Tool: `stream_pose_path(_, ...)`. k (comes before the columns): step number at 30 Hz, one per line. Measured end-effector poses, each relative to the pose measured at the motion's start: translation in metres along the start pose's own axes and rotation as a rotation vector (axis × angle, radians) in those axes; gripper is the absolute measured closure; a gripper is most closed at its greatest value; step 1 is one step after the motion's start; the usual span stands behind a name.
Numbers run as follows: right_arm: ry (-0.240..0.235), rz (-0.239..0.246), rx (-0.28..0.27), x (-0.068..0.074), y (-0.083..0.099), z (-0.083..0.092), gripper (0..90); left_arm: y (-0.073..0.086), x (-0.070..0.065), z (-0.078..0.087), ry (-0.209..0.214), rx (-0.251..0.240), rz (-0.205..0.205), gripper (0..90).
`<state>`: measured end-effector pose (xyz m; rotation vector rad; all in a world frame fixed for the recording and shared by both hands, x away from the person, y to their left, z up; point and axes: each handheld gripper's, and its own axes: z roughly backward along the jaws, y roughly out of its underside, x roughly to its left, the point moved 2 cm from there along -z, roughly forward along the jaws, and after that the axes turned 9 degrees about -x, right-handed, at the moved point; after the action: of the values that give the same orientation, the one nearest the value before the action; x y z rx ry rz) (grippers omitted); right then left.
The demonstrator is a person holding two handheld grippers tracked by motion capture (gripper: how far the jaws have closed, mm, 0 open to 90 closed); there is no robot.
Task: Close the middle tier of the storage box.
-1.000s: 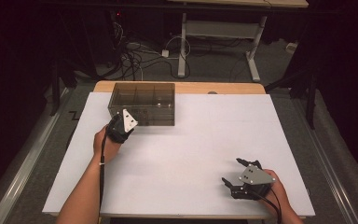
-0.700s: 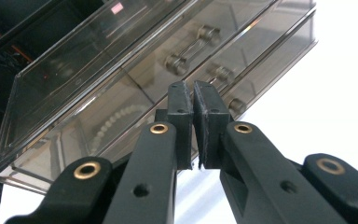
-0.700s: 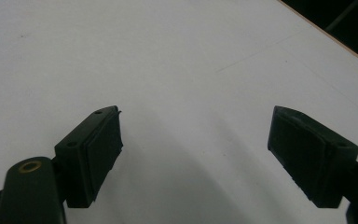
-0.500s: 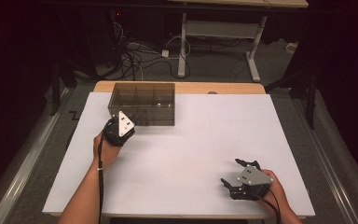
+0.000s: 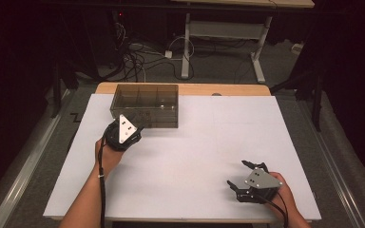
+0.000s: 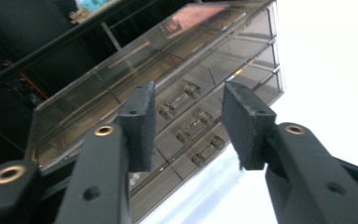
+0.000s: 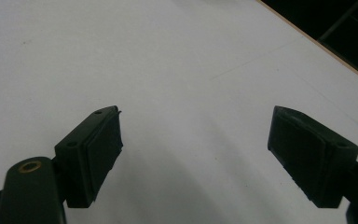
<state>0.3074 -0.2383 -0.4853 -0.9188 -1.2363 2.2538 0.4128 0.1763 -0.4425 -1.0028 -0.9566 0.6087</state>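
- Drawer organizer (image 5: 145,105): smoky translucent plastic box with three stacked drawers, each with a small clear bar handle on two studs; divider walls show through the top. It stands at the far-left part of the tabletop (image 5: 204,156), near the far edge. Its drawers appear shut.
- Left tool (image 6: 191,126): level with the drawer fronts, just short of them. Its jaws have just been opening, now half spread, with nothing between the pads; the handles show through the gap.
- Right tool (image 5: 248,180): near the near-right corner of the tabletop, jaws spread wide over bare white surface, holding nothing.
- Step in hand, as judged: a hold on one drawer handle.
- Handling advice: line the pads up so one handle's bar lies squarely between them, go in straight, and close on the bar itself rather than a stud.
- Caution: the box looks light; a skewed pull may drag it across the tabletop.
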Motion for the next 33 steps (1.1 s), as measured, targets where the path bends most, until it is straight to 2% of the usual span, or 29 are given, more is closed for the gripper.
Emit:
stream_pose_path(8,-0.003,0.003,0.002,0.001,0.000,0.000,18.3,-0.002,-0.004,0.000,-0.009,-0.008,-0.007,39.2)
stream_pose_path(16,-0.003,0.004,0.002,0.001,0.000,0.000,18.3,-0.005,-0.006,0.001,-0.012,-0.022,0.002,23.7)
stream_pose_path(19,-0.002,0.002,0.001,0.001,-0.001,0.000,18.3,-0.006,-0.007,0.002,-0.006,-0.025,-0.002,23.4)
stream_pose_path(21,-0.001,0.002,0.000,0.001,-0.001,0.000,18.3,-0.007,-0.009,0.002,-0.006,-0.025,-0.009,19.8)
stream_pose_path(33,-0.004,0.002,-0.003,0.002,-0.001,-0.001,18.3,-0.015,-0.018,0.004,0.032,-0.055,-0.024,19.8)
